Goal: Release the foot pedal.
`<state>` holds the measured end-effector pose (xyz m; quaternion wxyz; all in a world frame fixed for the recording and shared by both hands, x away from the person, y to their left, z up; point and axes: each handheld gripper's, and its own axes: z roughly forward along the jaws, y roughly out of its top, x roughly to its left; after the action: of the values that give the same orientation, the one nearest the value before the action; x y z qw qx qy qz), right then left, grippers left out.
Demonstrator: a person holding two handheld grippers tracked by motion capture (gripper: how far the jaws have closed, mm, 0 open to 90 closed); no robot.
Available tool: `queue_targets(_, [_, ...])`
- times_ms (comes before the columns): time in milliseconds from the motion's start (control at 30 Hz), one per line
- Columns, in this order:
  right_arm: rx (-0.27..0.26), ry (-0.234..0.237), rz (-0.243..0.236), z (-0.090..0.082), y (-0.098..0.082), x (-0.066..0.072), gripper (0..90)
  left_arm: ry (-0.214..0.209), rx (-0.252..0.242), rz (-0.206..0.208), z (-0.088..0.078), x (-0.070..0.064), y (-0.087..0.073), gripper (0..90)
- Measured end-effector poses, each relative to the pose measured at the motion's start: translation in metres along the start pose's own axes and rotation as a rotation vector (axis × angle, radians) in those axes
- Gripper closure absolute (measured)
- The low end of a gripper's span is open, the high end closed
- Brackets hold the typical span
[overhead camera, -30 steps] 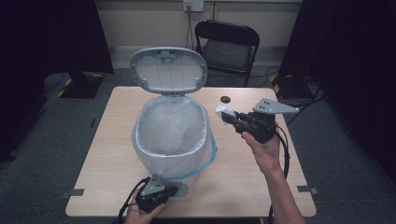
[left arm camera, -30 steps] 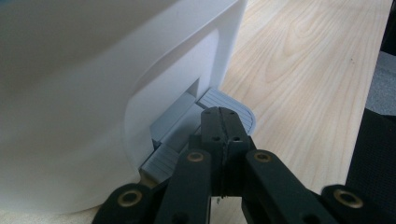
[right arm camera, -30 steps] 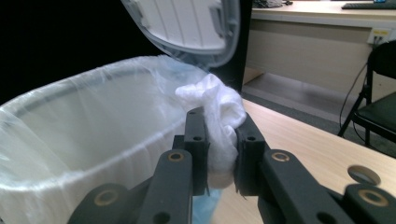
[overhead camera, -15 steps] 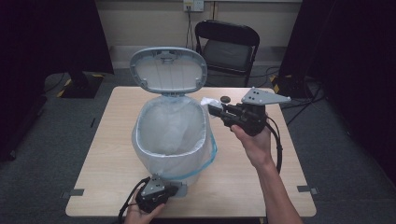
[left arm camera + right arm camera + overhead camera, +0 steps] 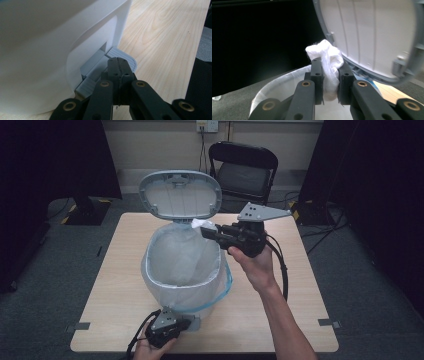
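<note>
Right claw [image 5: 207, 233] is clamped on a crumpled white tissue wad [image 5: 327, 62], its jaws closed against the soft paper from both sides, and it hovers over the far rim of the white plastic pedal bin [image 5: 182, 270] lined with a translucent bag, just below the raised grey-rimmed lid [image 5: 180, 195]. Left claw [image 5: 120, 67] has its jaws pressed fully together with nothing between them, its tip bearing down on the grey ribbed foot pedal [image 5: 125, 56] at the bin's base on the pale wooden bench [image 5: 280, 310]. My reading is that the lid is being held open this way and the wad has arrived over the opening; what remains is letting it go into the liner and freeing the pedal. The wad sticks out forward beyond the jaw tips, its longer dimension roughly along the claw, toward the lid.
</note>
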<state>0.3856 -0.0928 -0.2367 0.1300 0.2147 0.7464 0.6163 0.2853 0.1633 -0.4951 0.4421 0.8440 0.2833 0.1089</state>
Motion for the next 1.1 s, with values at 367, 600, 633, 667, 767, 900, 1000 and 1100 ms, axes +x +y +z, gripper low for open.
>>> queue_targets(367, [0.056, 0.058, -0.016, 0.036, 0.002, 0.008, 77.2, -0.005, -0.002, 0.006, 0.0, 0.001, 0.0, 90.0])
queue_targets(600, [0.085, 0.029, -0.01, 0.047, 0.001, 0.008, 54.2, -0.005, -0.002, 0.006, 0.0, 0.001, 0.0, 90.0])
queue_targets(633, [0.09, 0.02, -0.012, 0.047, 0.001, 0.008, 51.9, -0.005, -0.002, 0.006, 0.0, 0.001, 0.0, 90.0])
queue_targets(667, [0.089, 0.022, -0.014, 0.048, 0.001, 0.007, 49.7, -0.005, -0.003, 0.006, 0.0, 0.001, 0.0, 90.0])
queue_targets(767, [0.081, 0.026, -0.015, 0.047, 0.001, 0.008, 43.8, -0.006, -0.003, 0.007, 0.0, 0.001, 0.0, 90.0])
queue_targets(900, [0.082, 0.019, -0.012, 0.045, 0.002, 0.006, 40.5, -0.005, -0.002, 0.006, 0.0, 0.001, 0.0, 90.0])
queue_targets(1000, [0.077, 0.008, -0.001, 0.042, 0.001, 0.003, 42.5, -0.003, -0.001, 0.004, 0.0, 0.0, 0.0, 90.0])
queue_targets(1100, [0.071, -0.006, 0.005, 0.037, 0.002, 0.0, 44.6, -0.004, -0.001, 0.005, 0.0, 0.001, 0.0, 90.0])
